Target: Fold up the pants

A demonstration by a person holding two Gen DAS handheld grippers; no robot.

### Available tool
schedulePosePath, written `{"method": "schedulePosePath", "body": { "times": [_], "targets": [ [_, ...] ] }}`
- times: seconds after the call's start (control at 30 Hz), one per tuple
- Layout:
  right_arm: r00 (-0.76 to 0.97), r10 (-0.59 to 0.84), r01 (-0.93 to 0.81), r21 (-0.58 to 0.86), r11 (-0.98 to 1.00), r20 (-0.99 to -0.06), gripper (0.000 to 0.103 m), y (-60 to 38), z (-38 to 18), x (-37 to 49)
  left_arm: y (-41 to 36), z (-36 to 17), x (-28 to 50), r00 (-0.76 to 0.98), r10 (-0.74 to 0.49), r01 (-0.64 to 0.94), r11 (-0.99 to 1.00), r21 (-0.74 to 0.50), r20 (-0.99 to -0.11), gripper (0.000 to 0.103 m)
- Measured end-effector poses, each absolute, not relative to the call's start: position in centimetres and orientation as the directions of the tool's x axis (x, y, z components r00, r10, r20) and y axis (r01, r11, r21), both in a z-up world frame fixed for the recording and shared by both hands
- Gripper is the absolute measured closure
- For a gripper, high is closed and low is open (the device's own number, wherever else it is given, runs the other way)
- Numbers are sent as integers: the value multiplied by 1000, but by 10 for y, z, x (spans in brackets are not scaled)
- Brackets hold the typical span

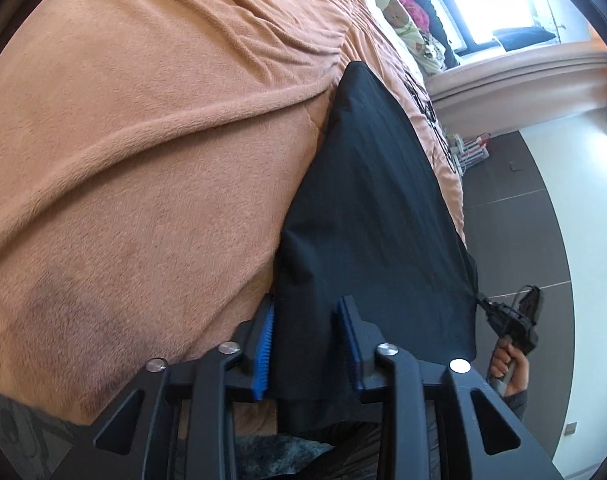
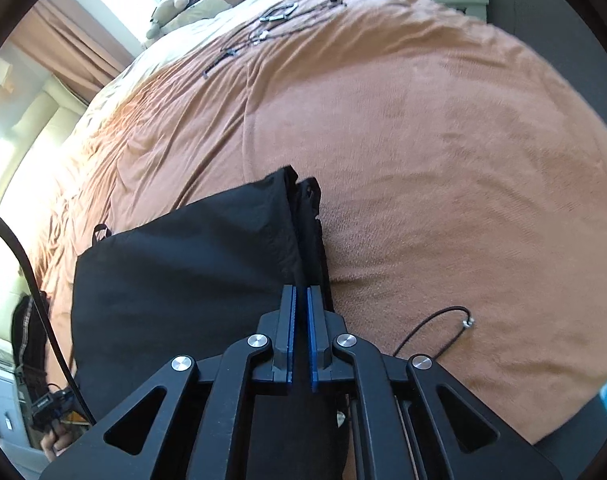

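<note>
Black pants (image 1: 363, 200) lie folded lengthwise on the orange blanket (image 1: 143, 160), near the bed's edge. My left gripper (image 1: 307, 299) is low over their near end. Its blue pads (image 1: 263, 344) stand apart, with the fabric running between them and under the right finger. I see no pinch there. My right gripper (image 2: 301, 288) is shut on the pants (image 2: 183, 272) at their right edge, where two layers stack. In the left wrist view, the right gripper (image 1: 511, 320) shows at the pants' far corner, with a hand (image 1: 503, 364) on its handle.
The blanket (image 2: 423, 140) covers the whole bed. A thin black cord (image 2: 431, 328) lies right of my right gripper, and more cables (image 2: 271, 16) lie far up the bed. Pillows and plush toys (image 1: 399, 16) crowd the window end. Dark floor (image 1: 523, 220) borders the bed.
</note>
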State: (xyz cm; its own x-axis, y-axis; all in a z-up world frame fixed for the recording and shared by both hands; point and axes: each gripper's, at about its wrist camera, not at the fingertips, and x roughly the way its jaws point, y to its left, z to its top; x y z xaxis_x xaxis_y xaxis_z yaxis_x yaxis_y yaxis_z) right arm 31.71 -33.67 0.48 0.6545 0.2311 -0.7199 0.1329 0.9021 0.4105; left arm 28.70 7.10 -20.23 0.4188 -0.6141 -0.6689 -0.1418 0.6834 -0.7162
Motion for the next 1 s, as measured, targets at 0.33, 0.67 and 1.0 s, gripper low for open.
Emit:
{"method": "schedulePosePath", "body": {
  "times": [0.33, 0.67, 1.0],
  "targets": [
    [695, 284, 4, 399, 917, -660, 100, -291, 35, 276, 70, -189, 267, 433, -609, -120, 692, -712, -665, 95],
    [686, 350, -101, 393, 914, -638, 100, -223, 18, 251, 75, -199, 264, 457, -622, -169, 641, -749, -636, 74],
    [655, 402, -153, 408, 900, -640, 100, -175, -10, 257, 71, -208, 255, 498, -658, -209, 540, -815, -564, 73]
  ]
}}
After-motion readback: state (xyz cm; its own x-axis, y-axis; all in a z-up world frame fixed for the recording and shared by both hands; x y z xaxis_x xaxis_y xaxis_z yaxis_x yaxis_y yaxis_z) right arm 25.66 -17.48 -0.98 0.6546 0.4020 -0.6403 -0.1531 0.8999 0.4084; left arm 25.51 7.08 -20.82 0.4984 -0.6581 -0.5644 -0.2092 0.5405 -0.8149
